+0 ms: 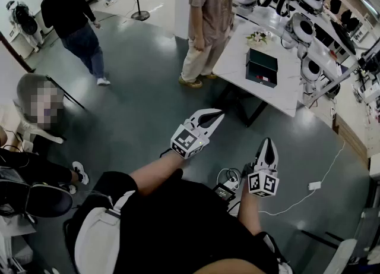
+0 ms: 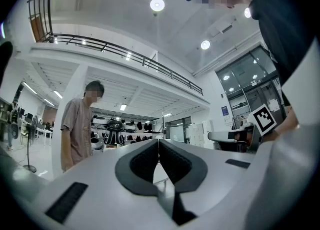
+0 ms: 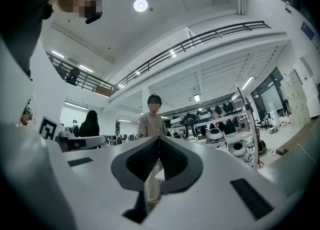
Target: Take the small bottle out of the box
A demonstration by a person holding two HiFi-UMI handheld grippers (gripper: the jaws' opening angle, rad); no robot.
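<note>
Small bottle: I can't pick it out at this range, so I log only the white table (image 1: 285, 91) at the upper right of the head view. The dark box (image 1: 262, 60) lies on it, and a person in beige (image 1: 205, 17) stands just beside the table's edge. Both tongs are well apart from that table, low over the grey floor (image 1: 148, 112) in front of me: the left gripper (image 1: 218, 114) has its jaws together with nothing between them, and the right gripper (image 1: 268, 143) is likewise pressed closed and empty.
</note>
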